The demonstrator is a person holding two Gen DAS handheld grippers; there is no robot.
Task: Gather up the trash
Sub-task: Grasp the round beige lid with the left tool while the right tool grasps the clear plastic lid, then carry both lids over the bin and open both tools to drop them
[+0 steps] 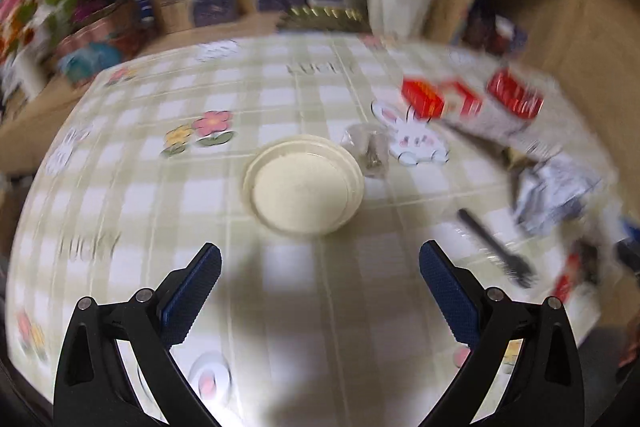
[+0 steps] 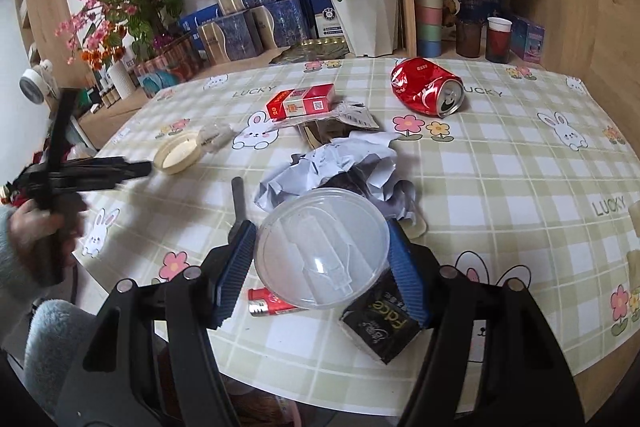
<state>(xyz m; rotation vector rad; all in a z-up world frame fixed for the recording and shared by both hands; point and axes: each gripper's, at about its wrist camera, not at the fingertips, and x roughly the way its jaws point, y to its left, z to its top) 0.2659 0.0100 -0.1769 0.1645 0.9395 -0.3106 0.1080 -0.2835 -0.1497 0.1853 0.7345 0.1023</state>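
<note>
Right gripper (image 2: pixel 322 259) clamped on clear plastic lid (image 2: pixel 320 247) — left gripper (image 1: pixel 320 291) spread wide, empty

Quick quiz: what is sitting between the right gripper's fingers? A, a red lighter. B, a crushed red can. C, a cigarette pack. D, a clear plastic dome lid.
D: the clear plastic dome lid sits between the right gripper fingers, whose pads press its rim; the red can lies far off on the table.

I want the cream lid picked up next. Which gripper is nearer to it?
Left. The left gripper hovers open just short of the cream lid; the right gripper is across the table, clamped on a clear bowl.
</note>
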